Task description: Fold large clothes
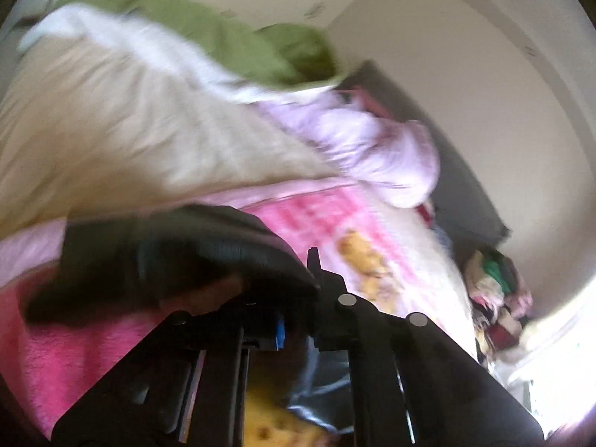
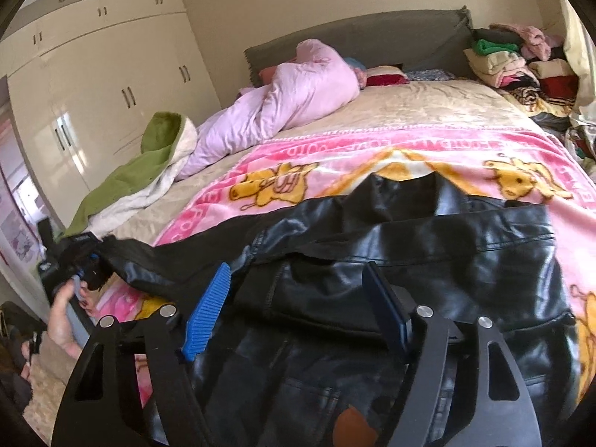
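A black leather jacket [image 2: 409, 246] lay spread on the pink cartoon blanket [image 2: 372, 156] covering the bed [image 2: 428, 108]. The left claw [image 2: 87, 266], at nine o'clock in the right wrist view, was clamped tight on the jacket's sleeve [image 2: 160, 264]. The right claw [image 2: 298, 309] hovered over the jacket body, jaws apart and gripping nothing. A lilac quilt [image 2: 290, 97] lay at twelve o'clock, a green-and-white blanket [image 2: 149, 164] at ten, and stacked clothes [image 2: 521, 63] at two.
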Demonstrator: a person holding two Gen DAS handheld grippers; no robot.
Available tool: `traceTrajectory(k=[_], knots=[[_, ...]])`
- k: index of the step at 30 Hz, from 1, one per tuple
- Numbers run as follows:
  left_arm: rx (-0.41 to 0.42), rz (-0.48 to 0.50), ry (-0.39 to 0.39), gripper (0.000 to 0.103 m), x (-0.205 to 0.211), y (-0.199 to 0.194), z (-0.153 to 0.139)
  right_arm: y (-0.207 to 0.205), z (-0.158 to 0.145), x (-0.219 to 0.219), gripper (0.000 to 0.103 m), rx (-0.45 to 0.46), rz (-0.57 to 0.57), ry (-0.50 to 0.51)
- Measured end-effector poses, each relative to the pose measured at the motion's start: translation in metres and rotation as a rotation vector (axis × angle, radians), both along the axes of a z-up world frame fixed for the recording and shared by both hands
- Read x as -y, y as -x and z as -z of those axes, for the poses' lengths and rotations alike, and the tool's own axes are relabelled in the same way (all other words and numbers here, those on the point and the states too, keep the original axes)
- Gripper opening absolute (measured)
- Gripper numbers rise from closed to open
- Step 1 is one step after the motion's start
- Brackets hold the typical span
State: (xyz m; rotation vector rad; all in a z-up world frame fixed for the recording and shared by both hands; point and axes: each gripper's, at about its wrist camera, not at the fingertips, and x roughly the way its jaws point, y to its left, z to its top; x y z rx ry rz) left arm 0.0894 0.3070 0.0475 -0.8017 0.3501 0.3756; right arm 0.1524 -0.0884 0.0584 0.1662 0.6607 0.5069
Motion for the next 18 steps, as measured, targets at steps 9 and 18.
traceTrajectory(k=[9, 18], knots=[[0.169, 0.285, -0.226, 0.003, 0.124, -0.033, -0.086, 0.011, -0.007, 0.045, 0.067, 0.012, 0.069, -0.01], [0.19, 0.522, -0.23, 0.003, 0.217, -0.066, -0.09, 0.023, -0.012, 0.1, 0.064, 0.033, 0.182, -0.006]])
